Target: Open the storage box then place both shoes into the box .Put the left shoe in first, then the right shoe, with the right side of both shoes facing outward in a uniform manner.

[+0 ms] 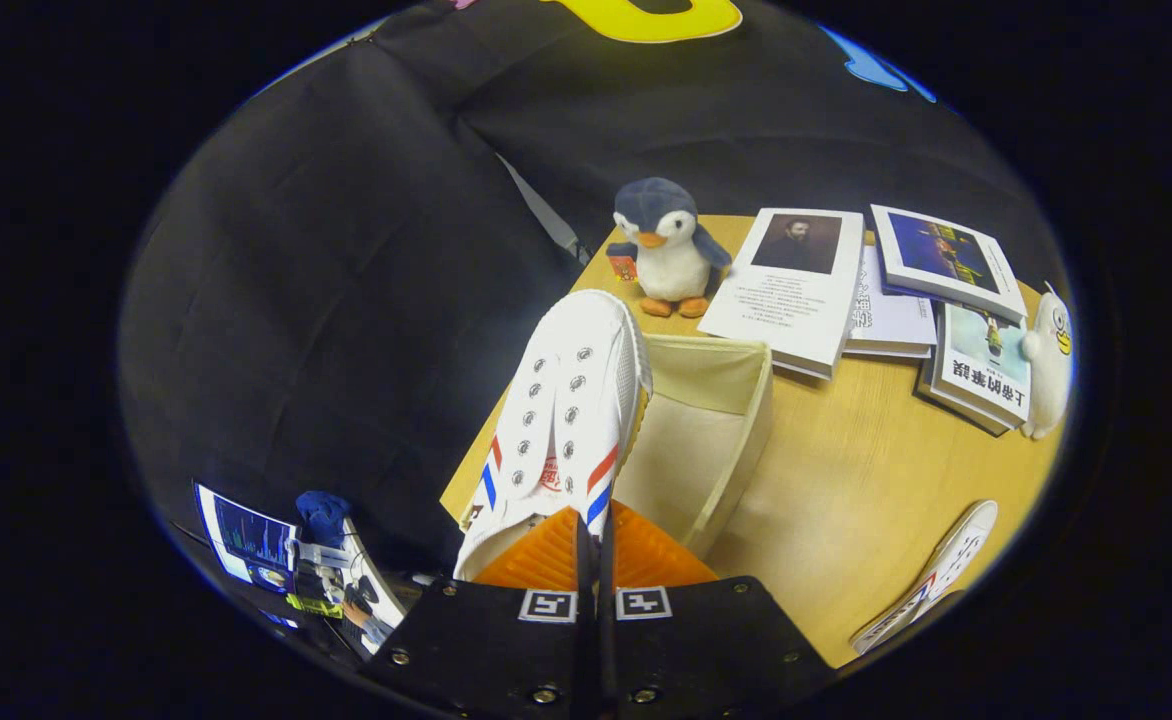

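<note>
The tongs (592, 545) are pressed almost together, with only a thin dark slit between the two fingers (536, 560), and they pinch the heel end of a white canvas shoe (571, 400). The shoe points away from the tongs, toe raised toward the booth's black cloth wall (346, 250). Its upper faces the camera, showing two rows of metal eyelets without laces and red and blue slanted stripes on both sides near the heel.

Just beside the shoe, on its right and partly beneath it, sits the storage box (716, 440), a cream fabric bin with its top open and its pale interior visible. It stands on a light wooden table (846, 500), near the table's left edge.

Beyond the box, at the far edge of the table, a plush penguin (668, 245) stands upright, dark blue with a white belly and orange feet. To its right lie several books (796, 280), overlapping in a loose spread. Just beside the farthest books stands a small white plush figure (1049, 365).

Well apart from the box, toward the near right of the table, a second white shoe (931, 580) lies with the same striped markings.

Off the table, left of the tongs, a lit screen (246, 540) and some equipment sit low against the dark cloth.
</note>
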Available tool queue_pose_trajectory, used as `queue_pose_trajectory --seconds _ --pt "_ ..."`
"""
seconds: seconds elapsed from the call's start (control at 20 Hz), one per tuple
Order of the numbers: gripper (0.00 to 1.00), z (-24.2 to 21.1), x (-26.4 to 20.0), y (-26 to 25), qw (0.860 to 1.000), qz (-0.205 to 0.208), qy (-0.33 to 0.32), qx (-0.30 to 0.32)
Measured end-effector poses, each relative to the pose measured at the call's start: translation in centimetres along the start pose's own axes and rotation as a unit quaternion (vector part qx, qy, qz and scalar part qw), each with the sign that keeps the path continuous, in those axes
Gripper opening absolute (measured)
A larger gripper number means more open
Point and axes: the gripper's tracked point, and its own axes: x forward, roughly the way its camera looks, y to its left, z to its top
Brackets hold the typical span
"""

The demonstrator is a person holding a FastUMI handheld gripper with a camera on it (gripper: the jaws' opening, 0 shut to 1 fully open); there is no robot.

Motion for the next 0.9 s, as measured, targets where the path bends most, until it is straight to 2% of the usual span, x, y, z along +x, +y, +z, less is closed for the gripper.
queue_pose_trajectory --seconds 0.5,0.75,0.8,0.85,0.9 --pt "0.0 -1.2 4.7 -0.1 0.998 -0.029 0.043 -0.027" --pt "0.0 -1.2 5.7 -0.9 0.997 -0.054 0.046 -0.014" --pt "0.0 -1.3 5.8 -0.6 0.998 -0.045 0.045 -0.009" --pt "0.12 -1.1 5.7 0.1 0.999 -0.028 0.039 -0.002" --pt "0.33 -0.3 5.2 0.7 0.999 -0.019 0.028 -0.002"
